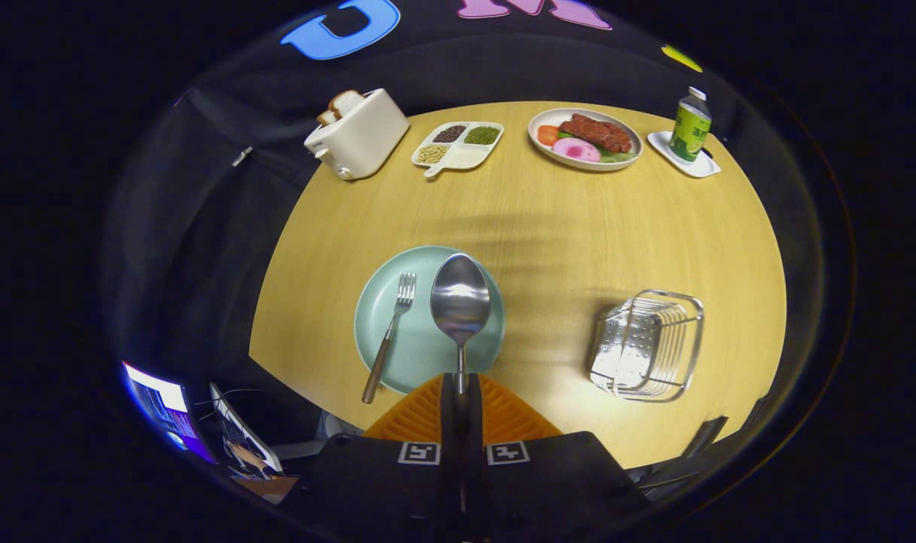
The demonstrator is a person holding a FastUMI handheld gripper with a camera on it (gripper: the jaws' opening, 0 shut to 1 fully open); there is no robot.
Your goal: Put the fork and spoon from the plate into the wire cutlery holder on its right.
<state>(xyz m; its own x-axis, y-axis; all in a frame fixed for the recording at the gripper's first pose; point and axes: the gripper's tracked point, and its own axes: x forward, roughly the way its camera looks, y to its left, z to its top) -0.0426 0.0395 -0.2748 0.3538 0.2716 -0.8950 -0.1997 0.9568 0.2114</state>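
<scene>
My gripper (460, 386) is shut on the handle of a metal spoon (460, 302), whose bowl sticks out ahead of the fingers, lifted over the right part of a pale green plate (420, 354). A fork (388, 332) with a wooden handle lies on the left of that plate, its handle reaching over the near rim. The wire cutlery holder (649, 345) stands on the wooden table (564, 234) to the right of the plate, with nothing seen inside it.
Along the far table edge stand a white toaster (360, 134) with bread, a divided tray of beans (458, 145), a plate of food (586, 138) and a green bottle (690, 126) on a white coaster. Screens (164, 411) sit below the near left edge.
</scene>
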